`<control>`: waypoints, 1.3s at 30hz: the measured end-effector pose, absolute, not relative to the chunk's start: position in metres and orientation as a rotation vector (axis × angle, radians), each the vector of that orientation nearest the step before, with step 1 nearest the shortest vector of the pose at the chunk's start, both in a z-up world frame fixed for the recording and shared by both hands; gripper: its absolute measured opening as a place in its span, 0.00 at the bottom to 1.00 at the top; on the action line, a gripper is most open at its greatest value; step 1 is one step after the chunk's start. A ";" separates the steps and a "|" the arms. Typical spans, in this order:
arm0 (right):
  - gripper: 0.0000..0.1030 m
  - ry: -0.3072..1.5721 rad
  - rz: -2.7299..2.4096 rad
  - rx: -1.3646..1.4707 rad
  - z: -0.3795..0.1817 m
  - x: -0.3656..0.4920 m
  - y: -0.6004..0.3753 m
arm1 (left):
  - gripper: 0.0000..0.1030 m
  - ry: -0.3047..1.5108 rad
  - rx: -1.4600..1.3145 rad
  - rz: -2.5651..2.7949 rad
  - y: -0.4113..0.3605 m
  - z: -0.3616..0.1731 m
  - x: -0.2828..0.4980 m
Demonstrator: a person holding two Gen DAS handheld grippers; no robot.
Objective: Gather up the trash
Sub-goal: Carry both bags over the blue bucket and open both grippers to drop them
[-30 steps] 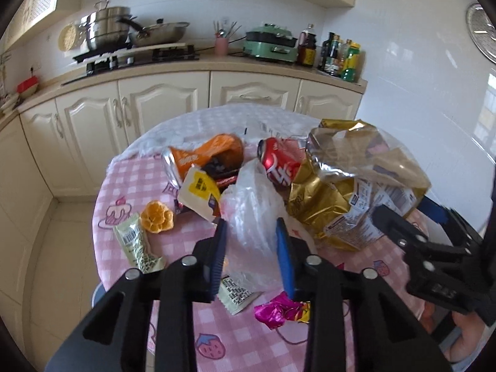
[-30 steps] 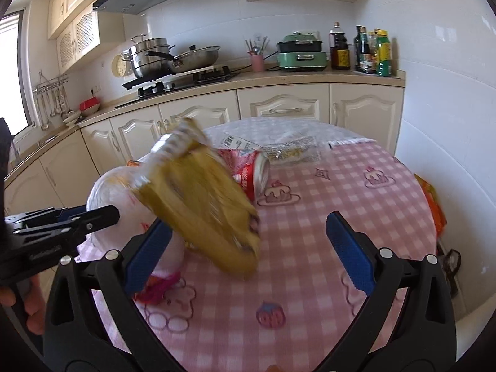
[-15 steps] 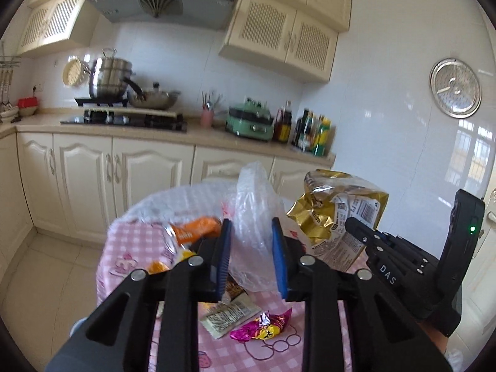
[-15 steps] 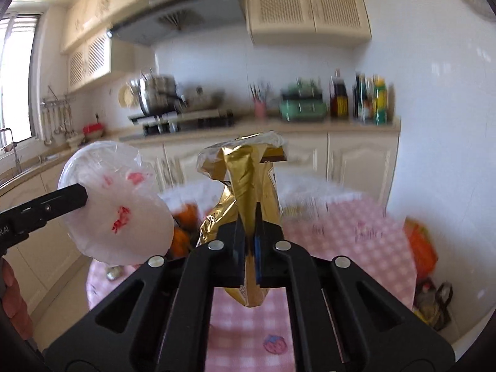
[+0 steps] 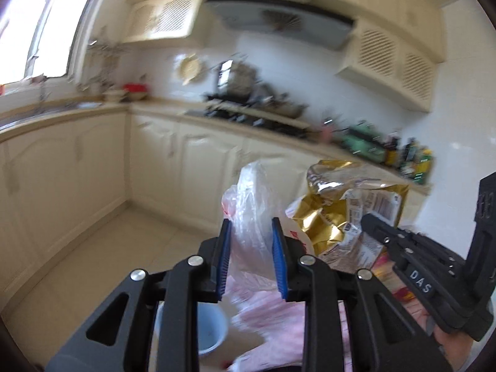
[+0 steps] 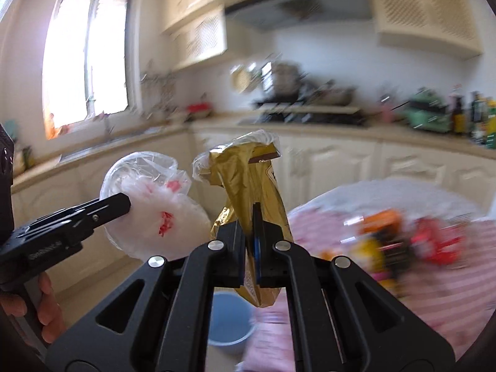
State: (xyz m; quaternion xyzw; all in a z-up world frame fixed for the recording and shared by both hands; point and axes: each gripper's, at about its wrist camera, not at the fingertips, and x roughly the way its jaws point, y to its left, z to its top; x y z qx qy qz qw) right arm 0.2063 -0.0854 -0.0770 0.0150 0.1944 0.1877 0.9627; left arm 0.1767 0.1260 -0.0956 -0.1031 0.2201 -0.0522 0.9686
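My left gripper point(image 5: 251, 259) is shut on a clear plastic bag point(image 5: 251, 217) with red print and holds it in the air; the bag also shows in the right wrist view point(image 6: 155, 204). My right gripper point(image 6: 250, 241) is shut on a gold foil snack bag point(image 6: 251, 179), held upright; it also shows in the left wrist view point(image 5: 338, 214). Both are off the table's left edge, above a blue bucket point(image 6: 229, 319) on the floor, also seen in the left wrist view point(image 5: 210, 328). More trash point(image 6: 400, 238) lies blurred on the pink checked table point(image 6: 449, 294).
Cream kitchen cabinets point(image 5: 93, 161) and a counter with a stove point(image 5: 248, 114) run along the walls. Tiled floor point(image 5: 102, 254) lies left of the table. A window point(image 6: 83, 62) is at the left. Both views are motion-blurred.
Both grippers have swung left off the table with their bags still held. The blue bucket has come into view below them. A second ago my right gripper was open; it closed on the gold bag.
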 end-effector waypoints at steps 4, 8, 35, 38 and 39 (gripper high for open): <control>0.04 0.562 0.466 -0.004 -0.142 0.255 -0.021 | 0.24 0.597 -0.260 0.006 0.180 -0.154 0.205; 0.04 0.739 0.494 -0.045 -0.221 0.298 0.030 | 0.24 0.767 -0.288 0.085 0.212 -0.230 0.252; 0.05 1.037 0.330 -0.100 -0.410 0.419 0.070 | 0.61 1.069 -0.460 0.149 0.249 -0.432 0.388; 0.05 1.020 0.336 -0.097 -0.410 0.423 0.081 | 0.61 1.060 -0.474 0.161 0.255 -0.429 0.388; 0.05 1.012 0.340 -0.097 -0.408 0.423 0.086 | 0.62 1.058 -0.477 0.162 0.257 -0.429 0.388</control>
